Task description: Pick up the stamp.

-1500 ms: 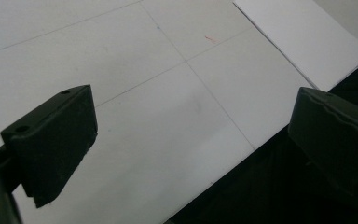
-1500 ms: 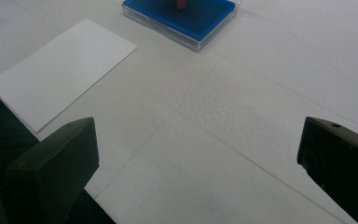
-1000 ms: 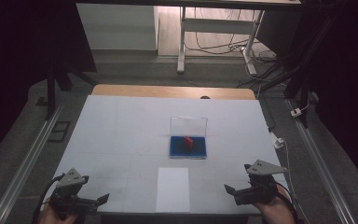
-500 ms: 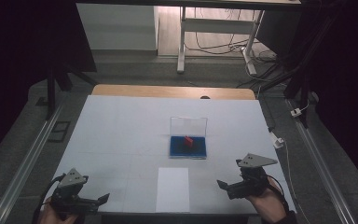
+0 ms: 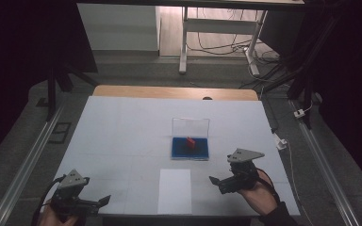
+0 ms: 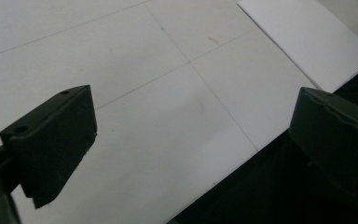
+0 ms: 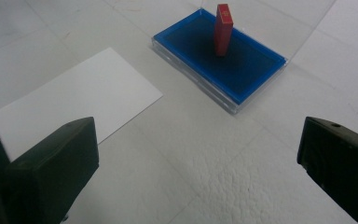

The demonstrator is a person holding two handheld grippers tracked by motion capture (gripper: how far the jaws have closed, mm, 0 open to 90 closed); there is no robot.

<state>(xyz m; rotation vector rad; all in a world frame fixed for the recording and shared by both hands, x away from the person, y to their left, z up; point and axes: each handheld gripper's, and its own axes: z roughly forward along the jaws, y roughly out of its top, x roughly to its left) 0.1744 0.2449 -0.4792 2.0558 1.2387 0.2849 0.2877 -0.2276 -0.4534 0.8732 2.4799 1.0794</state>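
An open case with a blue base [image 5: 190, 151] and a clear raised lid [image 5: 191, 126] lies on the white table. A small red block [image 5: 190, 142] stands upright in it. My right gripper [image 5: 217, 184] is open, just right of and nearer than the case, and holds nothing. In the right gripper view the blue base [image 7: 251, 70] and red block [image 7: 223, 29] lie ahead between the wide-apart jaws of this gripper [image 7: 200, 158]. My left gripper [image 5: 102, 202] is open at the near left corner. In the left gripper view this gripper [image 6: 191, 140] hangs over bare table.
A white paper sheet [image 5: 175, 190] lies flat near the front edge between the two grippers, also in the right gripper view [image 7: 74, 107] and the left gripper view [image 6: 307, 37]. The table's front edge [image 6: 242, 163] runs just under the left jaws.
My right gripper has moved left and a little farther from the person, toward the blue case. The left gripper has barely shifted.
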